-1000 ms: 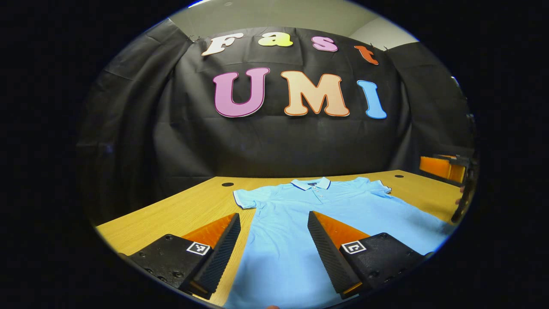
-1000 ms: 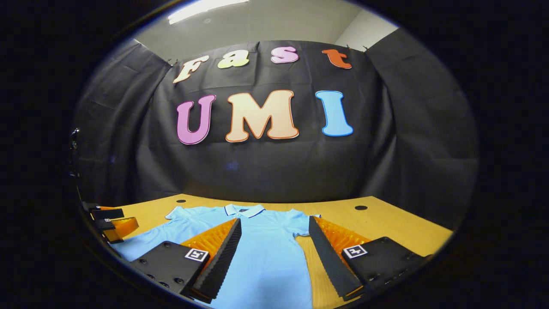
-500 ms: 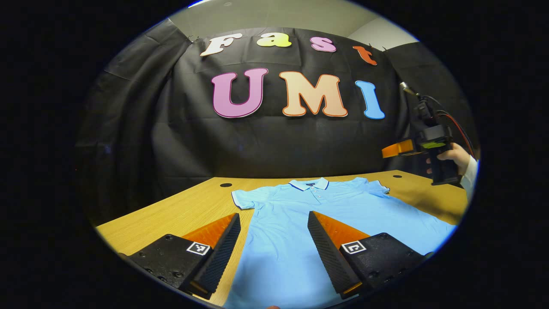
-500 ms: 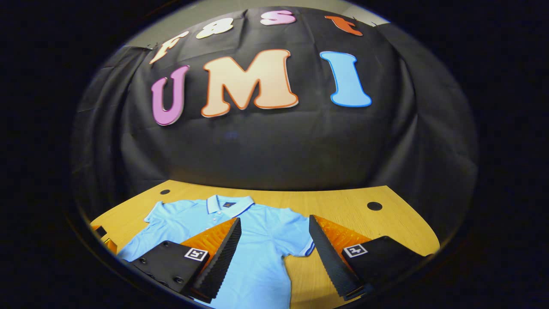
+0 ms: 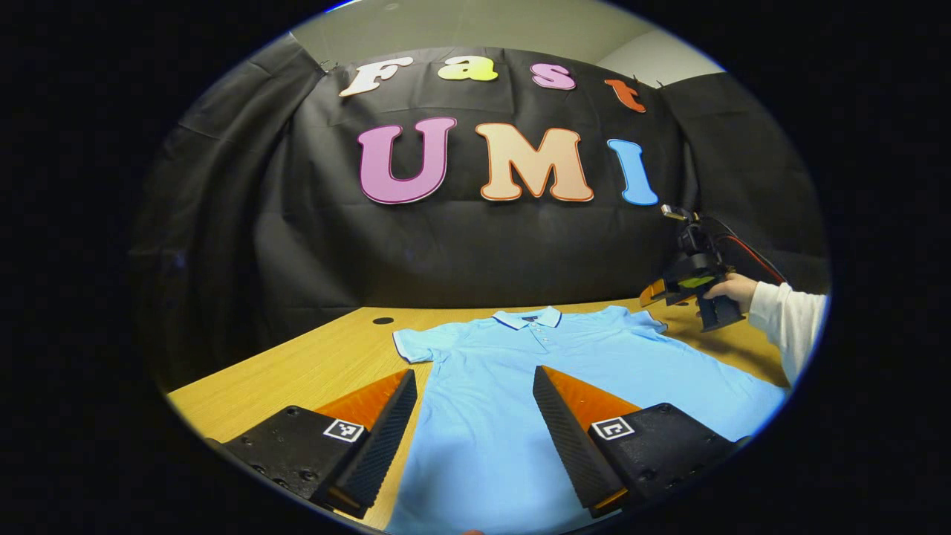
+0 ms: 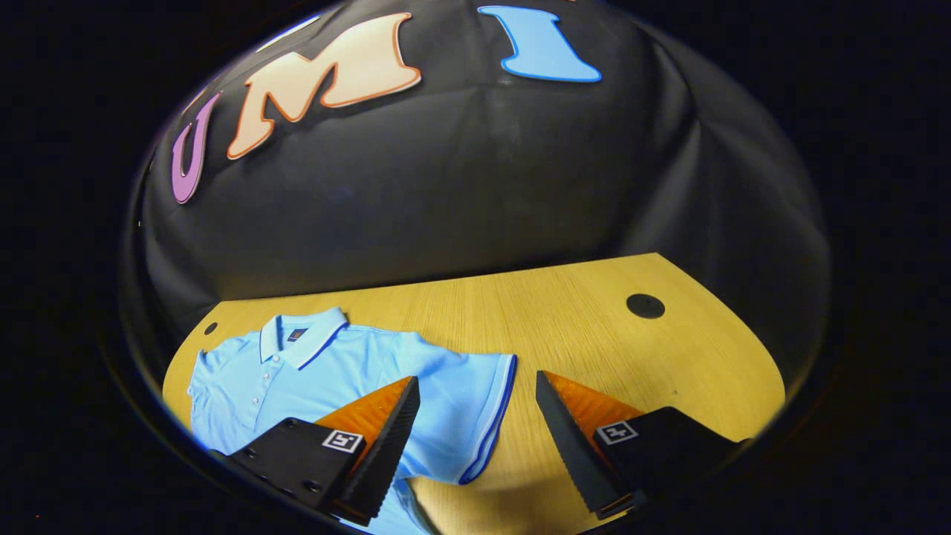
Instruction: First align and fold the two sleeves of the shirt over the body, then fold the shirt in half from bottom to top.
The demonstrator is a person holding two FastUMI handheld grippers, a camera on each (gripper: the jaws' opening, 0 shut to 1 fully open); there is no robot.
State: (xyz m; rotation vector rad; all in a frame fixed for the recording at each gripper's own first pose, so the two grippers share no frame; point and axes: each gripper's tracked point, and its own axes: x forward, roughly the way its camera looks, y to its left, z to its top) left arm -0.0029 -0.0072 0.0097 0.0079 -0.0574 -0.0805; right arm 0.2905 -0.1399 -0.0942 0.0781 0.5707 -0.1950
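Hovering above the shirt's (image 5: 520,386) lower body, the left gripper (image 5: 475,438) has its fingers spread wide with nothing between them but the blue cloth below; whether the tips touch the fabric cannot be told. In the left gripper view the shirt lies flat and face up on the table (image 5: 312,364), collar (image 5: 529,318) at 12 o'clock from the gripper, placket buttons just under it. One short sleeve (image 5: 414,344) spreads out toward 11 o'clock, unfolded, its cuff edged in dark trim. The other sleeve runs toward 1 o'clock, and just past it the right gripper (image 5: 654,291) hangs over the table, held by a hand (image 5: 732,286) in a white sleeve (image 5: 787,323) coming in from 3 o'clock.

In the right gripper view, the right gripper (image 6: 477,438) is also spread apart and holds nothing. Its fingers straddle the trimmed cuff of the near sleeve (image 6: 475,401), one finger over the blue cloth and the other over bare table (image 6: 594,327); contact cannot be judged. From here the shirt (image 6: 312,371) stretches toward 9 o'clock, with the collar (image 6: 297,338) at about 10 o'clock. A dark round hole (image 6: 645,305) sits in the tabletop at 1 o'clock, and a smaller one (image 6: 211,328) lies beyond the collar near the black cloth wall (image 6: 461,171).
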